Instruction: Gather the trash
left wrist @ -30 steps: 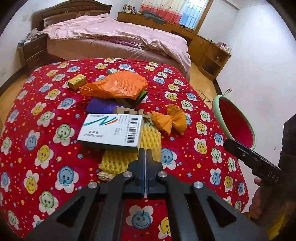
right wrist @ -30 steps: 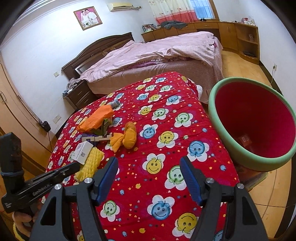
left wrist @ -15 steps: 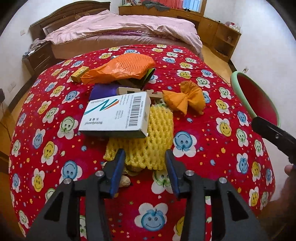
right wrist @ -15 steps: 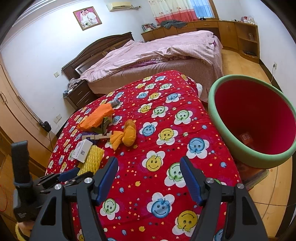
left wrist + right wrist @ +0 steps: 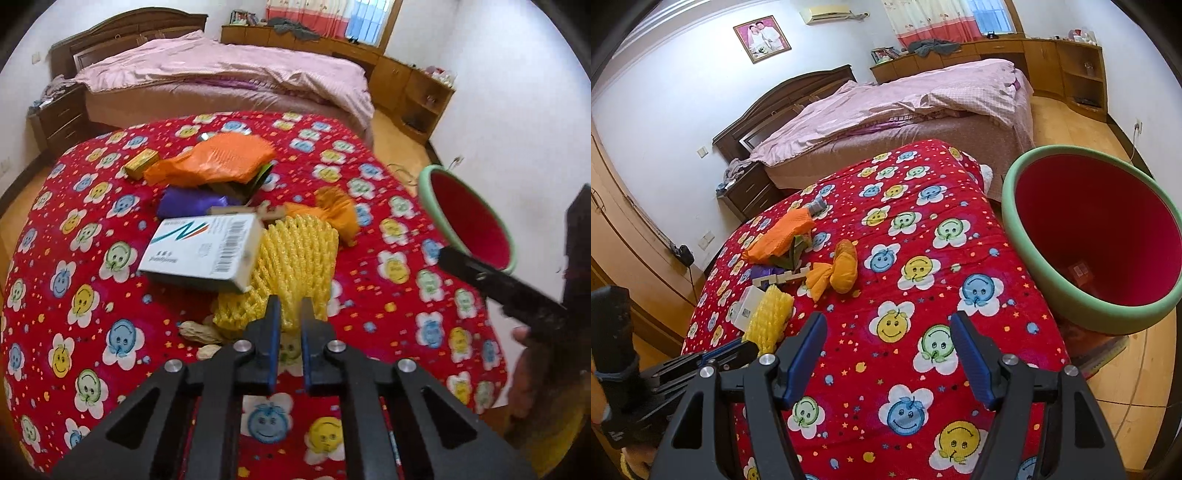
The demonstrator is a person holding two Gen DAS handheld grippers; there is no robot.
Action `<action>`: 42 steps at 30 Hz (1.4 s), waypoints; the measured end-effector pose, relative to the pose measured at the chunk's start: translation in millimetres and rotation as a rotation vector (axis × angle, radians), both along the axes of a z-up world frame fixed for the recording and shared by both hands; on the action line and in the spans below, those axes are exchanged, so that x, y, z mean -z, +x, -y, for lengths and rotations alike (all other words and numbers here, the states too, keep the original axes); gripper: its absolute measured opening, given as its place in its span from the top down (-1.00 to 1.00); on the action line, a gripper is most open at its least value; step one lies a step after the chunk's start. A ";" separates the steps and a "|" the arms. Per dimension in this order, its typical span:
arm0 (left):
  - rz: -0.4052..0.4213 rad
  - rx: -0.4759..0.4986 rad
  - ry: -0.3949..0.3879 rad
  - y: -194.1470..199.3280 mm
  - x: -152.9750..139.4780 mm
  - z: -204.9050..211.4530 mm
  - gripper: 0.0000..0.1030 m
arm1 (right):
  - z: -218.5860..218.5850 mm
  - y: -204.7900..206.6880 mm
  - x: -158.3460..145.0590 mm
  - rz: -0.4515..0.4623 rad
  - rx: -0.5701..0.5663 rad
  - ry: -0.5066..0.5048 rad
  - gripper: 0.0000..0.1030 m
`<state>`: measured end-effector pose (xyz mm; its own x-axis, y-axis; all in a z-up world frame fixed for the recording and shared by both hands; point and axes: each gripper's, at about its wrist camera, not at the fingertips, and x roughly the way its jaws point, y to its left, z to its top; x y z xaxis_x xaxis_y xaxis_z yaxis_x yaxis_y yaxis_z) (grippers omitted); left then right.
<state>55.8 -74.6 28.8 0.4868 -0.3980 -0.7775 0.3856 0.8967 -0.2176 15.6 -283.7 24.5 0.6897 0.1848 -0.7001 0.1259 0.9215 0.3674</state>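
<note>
A yellow foam fruit net (image 5: 295, 266) lies on the red flowered cloth (image 5: 92, 295), partly under a white barcode box (image 5: 203, 254). My left gripper (image 5: 288, 314) has closed on the net's near edge, with yellow foam between the narrow jaws. The net also shows in the right wrist view (image 5: 768, 317). An orange wrapper (image 5: 332, 214), orange bag (image 5: 218, 162), purple wrapper (image 5: 188, 201) and small yellow box (image 5: 142, 162) lie behind. My right gripper (image 5: 888, 350) is open and empty above the cloth. The red bin with green rim (image 5: 1086, 240) stands to the right.
Peanut shells (image 5: 199, 332) lie just left of my left gripper. A pale cardboard strip (image 5: 243, 210) lies behind the box. A bed with a pink cover (image 5: 221, 70) stands beyond the table. Wooden cabinets (image 5: 413, 88) line the far wall.
My left gripper opened, moved forward to the yellow net, then closed on its near edge. The right gripper stayed open and hardly moved.
</note>
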 end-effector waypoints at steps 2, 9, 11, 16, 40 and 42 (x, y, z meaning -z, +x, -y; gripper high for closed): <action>0.011 0.012 -0.031 -2.1 -8.4 1.2 0.84 | 0.2 0.1 -0.5 0.001 -0.001 -0.003 -0.39; 0.106 0.023 -0.068 2.2 -39.1 6.7 0.84 | 0.9 5.3 -0.6 -0.003 0.002 -0.005 -0.39; 0.128 0.010 -0.059 9.6 -43.8 6.9 0.84 | 0.2 8.0 -0.5 -0.005 0.000 -0.006 -0.39; 0.136 -0.050 -0.044 32.7 -41.6 0.0 0.84 | -1.5 15.8 -1.6 -0.006 -0.007 -0.009 -0.39; 0.117 -0.207 0.058 87.6 -6.7 -24.1 0.84 | -48.6 103.6 36.7 -0.118 -0.116 -0.051 0.37; 0.115 -0.206 0.056 87.0 -6.2 -23.6 0.84 | -50.1 104.1 36.7 -0.112 -0.124 -0.053 0.49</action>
<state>142.8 -51.0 35.0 0.6399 -0.2390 -0.7304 0.2130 0.9683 -0.1302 119.7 -233.6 -12.1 0.5814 0.2243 -0.7821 0.0472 0.9503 0.3077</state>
